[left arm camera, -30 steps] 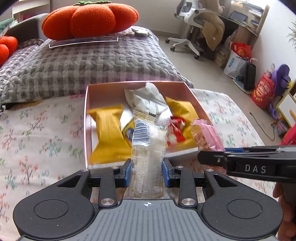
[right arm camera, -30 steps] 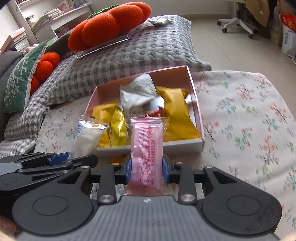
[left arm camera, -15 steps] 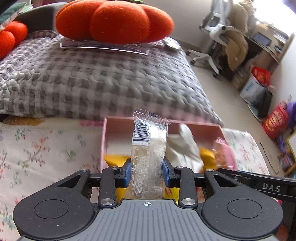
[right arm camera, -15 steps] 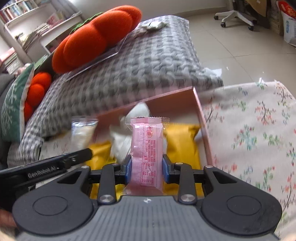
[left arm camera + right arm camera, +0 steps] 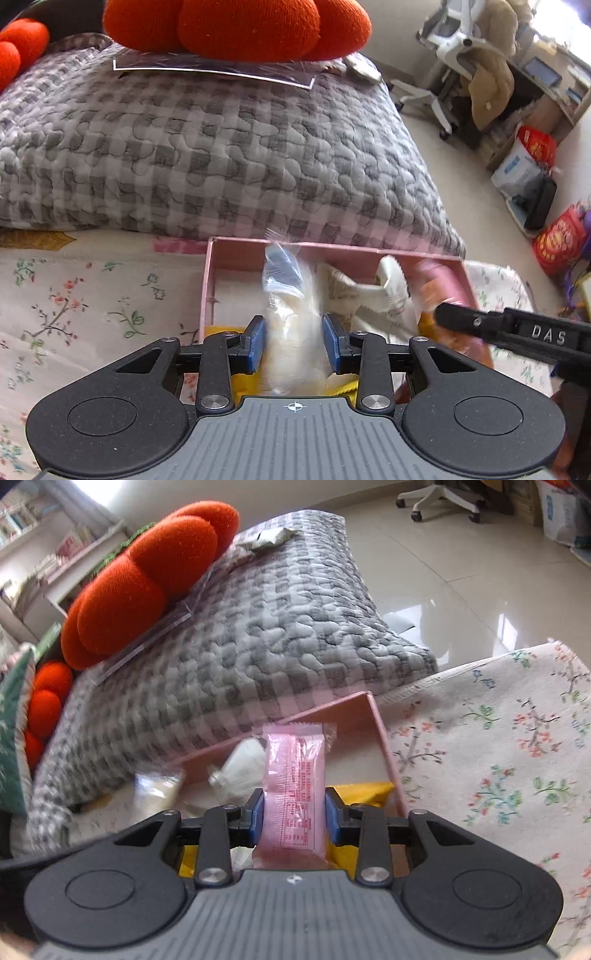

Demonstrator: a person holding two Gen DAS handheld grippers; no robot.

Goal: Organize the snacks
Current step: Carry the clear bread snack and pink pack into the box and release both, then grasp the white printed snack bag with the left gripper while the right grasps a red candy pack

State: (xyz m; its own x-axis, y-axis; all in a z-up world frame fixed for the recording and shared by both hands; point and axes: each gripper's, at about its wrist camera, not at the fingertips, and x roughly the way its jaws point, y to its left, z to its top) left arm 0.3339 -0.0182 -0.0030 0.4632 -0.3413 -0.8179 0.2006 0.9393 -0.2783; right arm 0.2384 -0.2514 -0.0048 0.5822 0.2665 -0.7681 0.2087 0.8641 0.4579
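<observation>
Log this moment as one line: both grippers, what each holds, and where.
left gripper: clear snack packet | right gripper: opening, pink snack packet between pads | both over pink box

The white letters "DAS" stand on the side of the right gripper [image 5: 532,338], seen at the right edge of the left view. The red print on the pink snack packet [image 5: 293,794] is too small to read.

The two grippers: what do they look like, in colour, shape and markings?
Both are matt black plastic with a grey ribbed body. The left gripper and the right gripper have blue pads on the fingers, silver screws and round discs on the sides. Seen from the side, the right gripper bears white letters "DAS".
</observation>
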